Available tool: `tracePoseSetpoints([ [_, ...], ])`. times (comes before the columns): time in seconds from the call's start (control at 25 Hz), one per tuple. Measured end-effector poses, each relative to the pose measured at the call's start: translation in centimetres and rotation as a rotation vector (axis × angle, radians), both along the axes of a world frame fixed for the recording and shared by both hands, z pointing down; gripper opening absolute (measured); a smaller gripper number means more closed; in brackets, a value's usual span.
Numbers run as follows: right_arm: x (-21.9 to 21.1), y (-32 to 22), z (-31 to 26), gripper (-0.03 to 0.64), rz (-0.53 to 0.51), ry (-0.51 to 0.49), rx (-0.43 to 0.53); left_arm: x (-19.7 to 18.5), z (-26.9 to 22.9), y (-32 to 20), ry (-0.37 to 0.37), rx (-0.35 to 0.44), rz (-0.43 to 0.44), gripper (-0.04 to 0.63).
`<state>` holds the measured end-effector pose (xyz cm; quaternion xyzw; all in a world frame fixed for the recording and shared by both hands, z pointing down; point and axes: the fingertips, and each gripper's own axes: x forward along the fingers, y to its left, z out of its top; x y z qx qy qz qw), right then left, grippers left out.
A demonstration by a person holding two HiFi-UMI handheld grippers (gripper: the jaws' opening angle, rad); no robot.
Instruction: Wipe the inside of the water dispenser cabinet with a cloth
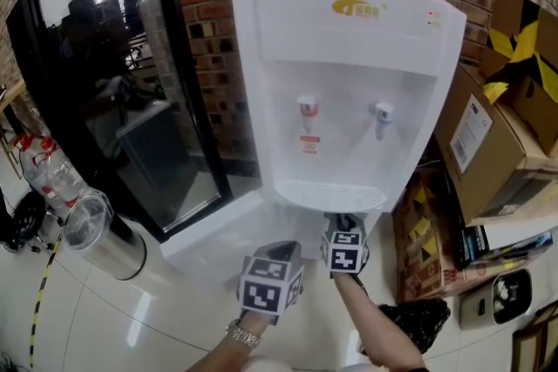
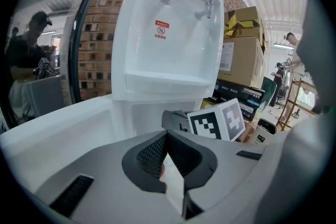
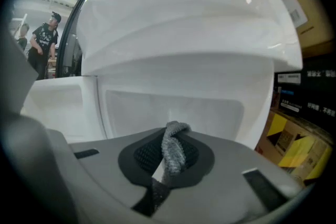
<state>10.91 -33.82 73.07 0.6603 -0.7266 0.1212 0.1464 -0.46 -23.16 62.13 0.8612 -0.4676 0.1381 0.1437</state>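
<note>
**A:** Where's the cloth [image 3: 173,150]?

**B:** It's pinched in the right gripper [image 3: 170,132], a grey twisted wad standing up between the closed jaws. That puts it just in front of the open cabinet [image 3: 173,107] under the water dispenser [image 1: 349,91]. As far as I can tell, it isn't touching the white wall yet.

**A:** And the left gripper [image 2: 167,139]?

**B:** Its jaws are together on nothing. It hangs beside the right one, a little further out from the opening.

**A:** So how should the wipe go?

**B:** I'd press the wad against the back panel first. Then sweep side to side in overlapping rows, top to bottom, and finish on the cabinet's bottom. Only a small tuft sticks past the jaws, so tilt the gripper to let fabric, not plastic, meet the wall.

**A:** Room to move?

**B:** The drip tray [image 1: 327,194] overhangs right above the opening, so come in low. The cabinet door [image 1: 214,231] is swung out to the left, which fences that side. On the right, cardboard boxes [image 1: 488,135] sit near the dispenser and leave the elbow little room. Backing out over the floor [image 1: 113,318] looks the easy way
</note>
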Motion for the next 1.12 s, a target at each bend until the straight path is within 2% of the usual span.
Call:
tracePoseSetpoints([
  [0.16, 2.6, 0.7, -0.3, 0.009, 0.074, 0.033, 0.010, 0.7, 0.0, 0.3, 0.010, 0.001, 0.008, 0.002],
  [0.28, 5.0, 1.0, 2.6, 0.009, 0.123, 0.052, -0.061, 1.2, -0.5, 0.5, 0.015, 0.012, 0.019, 0.002],
  [0.64, 3.1, 2.4, 10.4, 0.009, 0.004, 0.076, -0.280, 1.3, -1.3, 1.2, 0.024, 0.024, 0.032, 0.002],
  [0.72, 2.3, 2.7, 10.9, 0.009, -0.020, 0.063, -0.297, 1.2, -1.2, 1.3, 0.025, 0.021, 0.034, 0.002],
  [0.8, 1.9, 2.2, 9.4, 0.009, -0.024, 0.040, -0.257, 1.1, -1.2, 1.3, 0.025, 0.021, 0.032, 0.002],
  [0.92, 2.9, 1.2, 5.9, 0.009, 0.028, 0.014, -0.148, 1.0, -1.2, 1.3, 0.027, 0.022, 0.035, 0.002],
  [1.04, 3.2, 0.4, 1.4, 0.009, 0.057, 0.039, 0.011, 1.0, -1.1, 1.2, 0.025, 0.022, 0.035, 0.002],
  [1.12, 3.4, 0.1, 0.0, 0.009, 0.069, 0.071, 0.070, 1.0, -1.1, 1.2, 0.023, 0.019, 0.037, 0.002],
])
